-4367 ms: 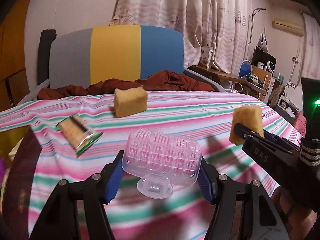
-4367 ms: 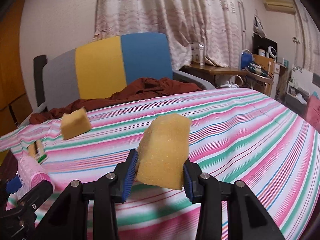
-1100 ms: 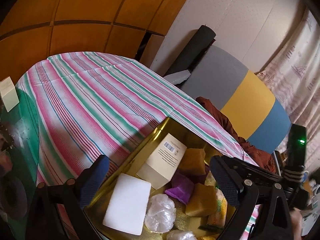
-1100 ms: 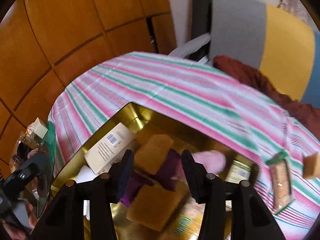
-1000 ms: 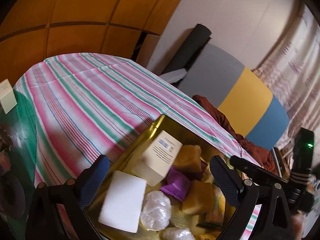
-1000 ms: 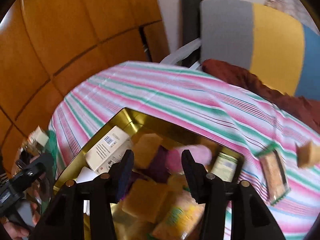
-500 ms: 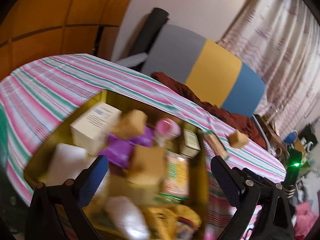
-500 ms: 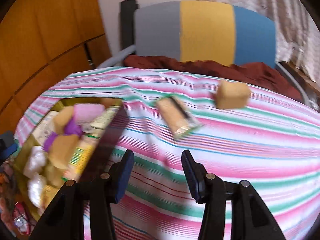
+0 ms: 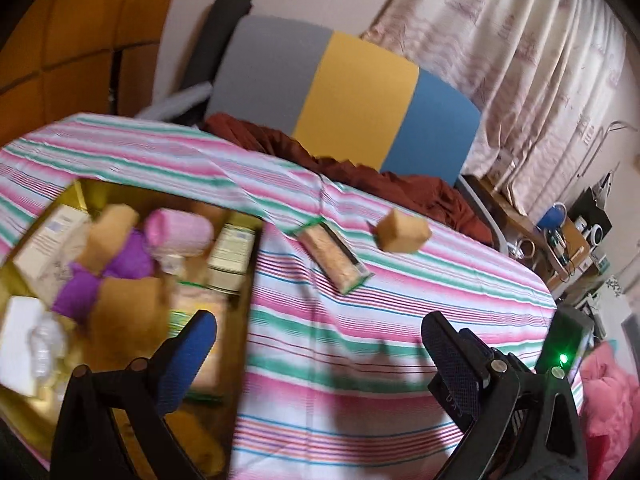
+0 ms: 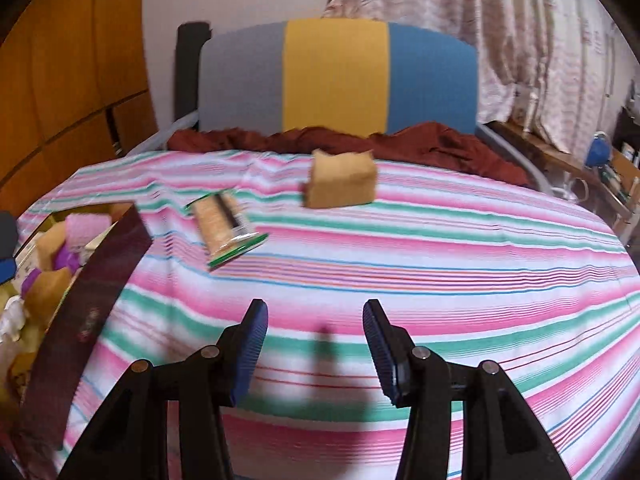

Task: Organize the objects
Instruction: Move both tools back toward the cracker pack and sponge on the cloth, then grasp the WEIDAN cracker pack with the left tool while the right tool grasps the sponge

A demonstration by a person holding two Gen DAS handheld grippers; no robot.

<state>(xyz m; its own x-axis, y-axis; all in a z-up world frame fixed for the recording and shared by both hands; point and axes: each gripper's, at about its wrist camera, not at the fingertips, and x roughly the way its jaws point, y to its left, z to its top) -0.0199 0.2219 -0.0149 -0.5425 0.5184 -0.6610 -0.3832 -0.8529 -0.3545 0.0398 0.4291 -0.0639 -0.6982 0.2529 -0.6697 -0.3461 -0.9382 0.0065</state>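
Sponge (image 10: 340, 179), a tan block, lies on the striped cloth (image 10: 440, 248) in the upper middle of the right wrist view, just in front of the rumpled dark red fabric (image 10: 440, 144) and the grey, yellow and blue chair back (image 10: 336, 76). To its left and a little lower in that frame lies a cracker packet (image 10: 224, 226) with green ends, apart from the sponge. In the left wrist view the same sponge (image 9: 404, 231) sits right of centre in the upper half, with the packet (image 9: 334, 259) near it on the left.

A gold tin (image 9: 244, 304) fills the left side of the left wrist view, holding a pink roller (image 9: 180, 232), purple pieces (image 9: 80, 292), more tan sponges (image 9: 124, 308), a white box (image 9: 48, 240) and a small labelled carton (image 9: 232, 256). In the right wrist view the tin's dark outer wall (image 10: 88, 312) runs down the left edge.

The left gripper (image 9: 316, 356) stands with its fingers wide apart at the bottom of its frame, nothing between them, one blue pad (image 9: 186, 360) over the tin's contents and the other over the cloth. The right gripper (image 10: 316, 344) is at the bottom centre of its frame with its fingers parted to a middling gap, empty, above the bare stripes.
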